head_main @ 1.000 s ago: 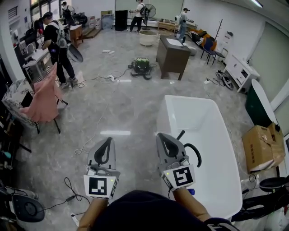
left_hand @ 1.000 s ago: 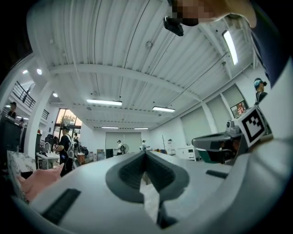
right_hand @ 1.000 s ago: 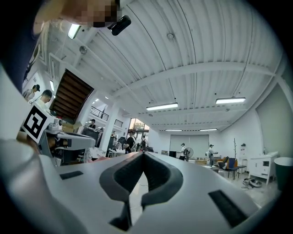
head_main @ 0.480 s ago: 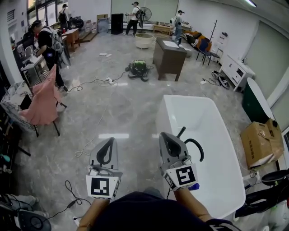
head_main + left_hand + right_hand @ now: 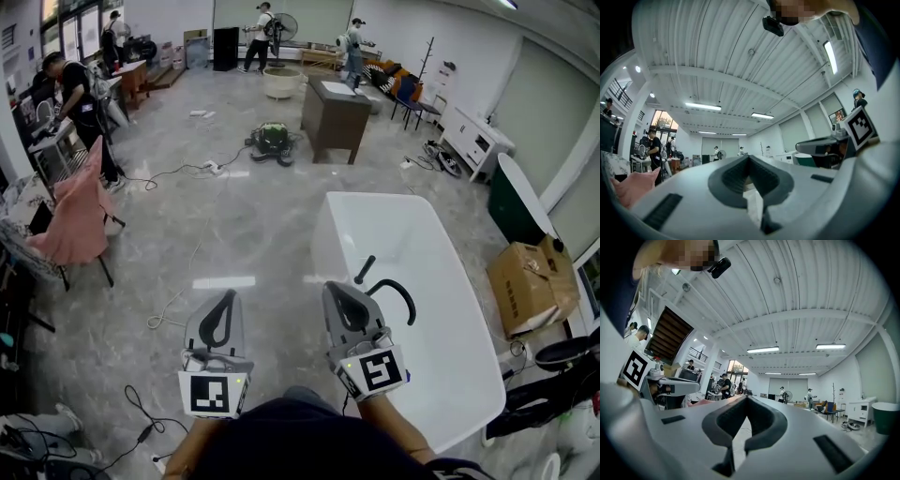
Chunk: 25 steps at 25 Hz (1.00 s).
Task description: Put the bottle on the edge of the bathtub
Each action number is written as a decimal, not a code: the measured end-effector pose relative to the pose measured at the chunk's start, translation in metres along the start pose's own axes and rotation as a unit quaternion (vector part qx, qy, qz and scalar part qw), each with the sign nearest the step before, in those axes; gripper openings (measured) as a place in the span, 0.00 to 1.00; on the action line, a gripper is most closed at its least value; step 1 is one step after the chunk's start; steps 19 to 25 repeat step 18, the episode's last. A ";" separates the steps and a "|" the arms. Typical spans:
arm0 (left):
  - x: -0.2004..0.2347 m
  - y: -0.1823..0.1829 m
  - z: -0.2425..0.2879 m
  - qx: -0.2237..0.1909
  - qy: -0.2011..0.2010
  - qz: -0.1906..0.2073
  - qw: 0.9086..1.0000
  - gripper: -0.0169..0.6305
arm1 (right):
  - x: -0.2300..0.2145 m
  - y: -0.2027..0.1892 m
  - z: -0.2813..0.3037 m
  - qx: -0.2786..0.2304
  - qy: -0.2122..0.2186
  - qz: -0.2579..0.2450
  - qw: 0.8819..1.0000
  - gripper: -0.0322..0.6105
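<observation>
The left gripper (image 5: 228, 293) and the right gripper (image 5: 331, 287) are held side by side at the near edge of the scene. Both are smooth grey plastic wedges with dark ribbed pads. In the left gripper view the left gripper's (image 5: 749, 157) jaws meet at the tips with nothing between them, leaving only a leaf-shaped gap behind the pads. In the right gripper view the right gripper (image 5: 746, 397) is closed and empty in the same way. Each carries a cube with a black-and-white square marker, left (image 5: 210, 394) and right (image 5: 372, 370).

The bottle cannot be made out in any view. The bathtub (image 5: 427, 239) lies on the right, just beyond the right gripper. It is a glossy white freestanding tub, a rounded rectangle with a broad flat rim. A thin black curved spout (image 5: 394, 282) arches at its near left rim. The floor (image 5: 253, 225) is polished grey stone-patterned tile. A pink cloth (image 5: 70, 216) drapes over a chair at the left, and a cardboard box (image 5: 530, 286) sits right of the tub.
</observation>
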<state>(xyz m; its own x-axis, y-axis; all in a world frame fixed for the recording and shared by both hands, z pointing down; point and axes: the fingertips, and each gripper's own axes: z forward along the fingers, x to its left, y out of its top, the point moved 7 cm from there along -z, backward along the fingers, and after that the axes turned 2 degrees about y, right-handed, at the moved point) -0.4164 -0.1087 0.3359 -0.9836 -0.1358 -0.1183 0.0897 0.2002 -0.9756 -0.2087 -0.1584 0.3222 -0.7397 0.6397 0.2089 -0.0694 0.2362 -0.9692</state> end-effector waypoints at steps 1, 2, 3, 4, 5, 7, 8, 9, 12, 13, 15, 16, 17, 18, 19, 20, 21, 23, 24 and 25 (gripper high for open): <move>0.001 -0.002 -0.001 0.000 -0.002 -0.004 1.000 0.03 | 0.001 0.000 -0.002 0.003 -0.004 0.001 1.000 0.07; 0.000 -0.003 -0.002 0.000 -0.004 -0.007 1.000 0.03 | 0.002 -0.001 -0.004 0.005 -0.008 0.000 1.000 0.07; 0.000 -0.004 -0.002 0.000 -0.007 -0.009 1.000 0.03 | 0.003 -0.001 -0.006 0.006 -0.011 0.000 1.000 0.07; -0.002 -0.006 -0.004 0.000 -0.010 -0.011 1.000 0.03 | 0.003 -0.001 -0.008 0.007 -0.014 0.001 1.000 0.07; -0.002 -0.008 -0.005 -0.001 -0.013 -0.010 1.000 0.03 | 0.003 -0.001 -0.009 0.006 -0.016 0.001 1.000 0.07; -0.004 -0.008 -0.006 -0.004 -0.016 -0.009 1.000 0.03 | 0.004 -0.001 -0.011 0.003 -0.020 0.003 1.000 0.07; -0.004 -0.007 -0.007 -0.003 -0.016 -0.009 1.000 0.03 | 0.004 0.000 -0.012 0.003 -0.022 0.004 1.000 0.07; -0.004 -0.005 -0.007 -0.001 -0.016 -0.009 1.000 0.03 | 0.004 0.000 -0.013 0.002 -0.025 0.006 1.000 0.07; -0.002 0.002 -0.008 -0.001 -0.015 -0.008 1.000 0.03 | 0.005 0.004 -0.013 0.000 -0.028 0.008 1.000 0.07; -0.002 0.002 -0.009 -0.001 -0.015 -0.008 1.000 0.03 | 0.005 0.004 -0.012 0.000 -0.028 0.007 1.000 0.07; -0.002 0.001 -0.008 -0.002 -0.012 -0.015 1.000 0.03 | 0.004 0.003 -0.011 0.000 -0.028 0.006 1.000 0.07; -0.004 0.001 -0.007 0.000 -0.012 -0.023 1.000 0.03 | 0.002 0.002 -0.011 0.000 -0.029 0.007 1.000 0.08; -0.005 0.000 -0.007 0.003 -0.012 -0.033 0.999 0.03 | 0.001 0.001 -0.011 -0.001 -0.030 0.008 1.000 0.07; -0.007 -0.001 -0.006 0.005 -0.012 -0.043 0.999 0.03 | -0.001 0.001 -0.011 -0.001 -0.031 0.009 0.999 0.07; -0.007 -0.001 -0.006 0.005 -0.012 -0.043 0.999 0.03 | -0.001 0.001 -0.011 -0.001 -0.031 0.009 0.999 0.07; -0.007 -0.001 -0.006 0.005 -0.012 -0.043 0.999 0.03 | -0.001 0.001 -0.011 -0.001 -0.031 0.009 0.999 0.07; -0.007 -0.001 -0.006 0.005 -0.012 -0.043 0.999 0.03 | -0.001 0.001 -0.011 -0.001 -0.031 0.009 0.999 0.07; -0.007 -0.001 -0.006 0.005 -0.012 -0.043 0.999 0.03 | -0.001 0.001 -0.011 -0.001 -0.031 0.009 0.999 0.07; -0.007 -0.001 -0.006 0.005 -0.012 -0.043 0.999 0.03 | -0.001 0.001 -0.011 -0.001 -0.031 0.009 0.999 0.07; -0.007 -0.001 -0.006 0.005 -0.012 -0.043 0.999 0.03 | -0.001 0.001 -0.011 -0.001 -0.031 0.009 0.999 0.07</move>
